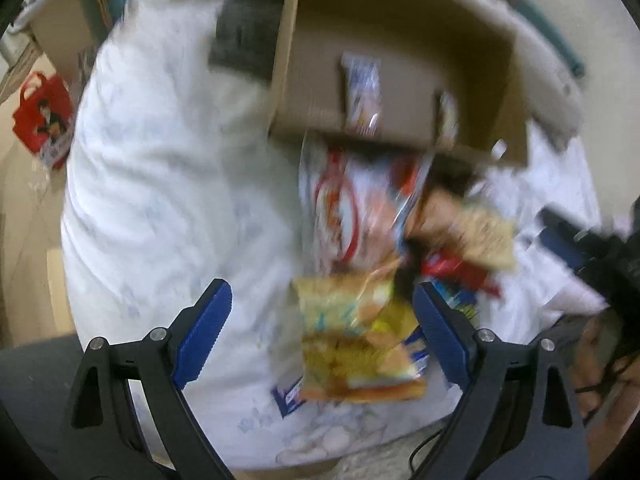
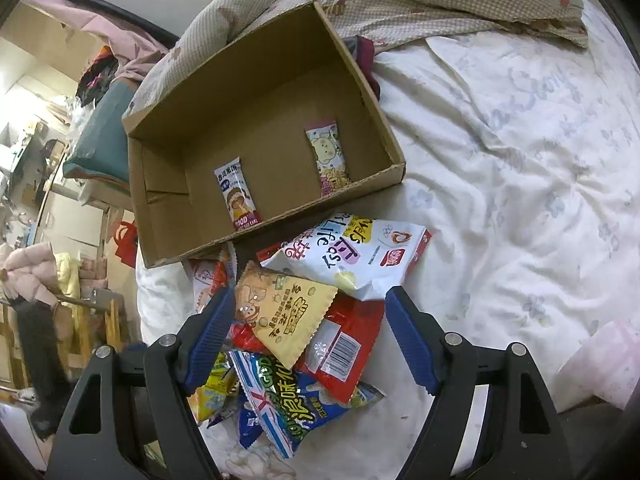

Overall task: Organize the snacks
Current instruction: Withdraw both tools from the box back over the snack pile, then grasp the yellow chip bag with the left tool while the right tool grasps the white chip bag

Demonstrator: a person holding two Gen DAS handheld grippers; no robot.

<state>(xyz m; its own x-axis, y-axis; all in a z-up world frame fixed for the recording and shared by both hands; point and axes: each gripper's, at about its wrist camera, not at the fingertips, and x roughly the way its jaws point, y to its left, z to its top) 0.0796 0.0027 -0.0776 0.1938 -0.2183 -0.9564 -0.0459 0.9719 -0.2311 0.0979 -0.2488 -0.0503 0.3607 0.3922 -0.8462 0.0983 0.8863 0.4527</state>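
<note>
Right wrist view: white bedsheet [image 2: 520, 160] carries cardboard box [image 2: 360, 92] and snack pile [image 2: 312, 320]; both grippers' jaws released.

White bag [image 2: 352, 256]: "Life", "Easy"; wrapper [image 2: 237, 196]: "FOOD".

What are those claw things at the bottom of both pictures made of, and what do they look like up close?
Both look alike. The left gripper and the right gripper each have two black, plastic-looking arms with triangular cut-outs and round silver pivot bolts. Each arm ends in a long blue finger pad with a ribbed, saw-toothed inner face. A thin dark cable trails near the left one. No markings or sleeves show.
</note>
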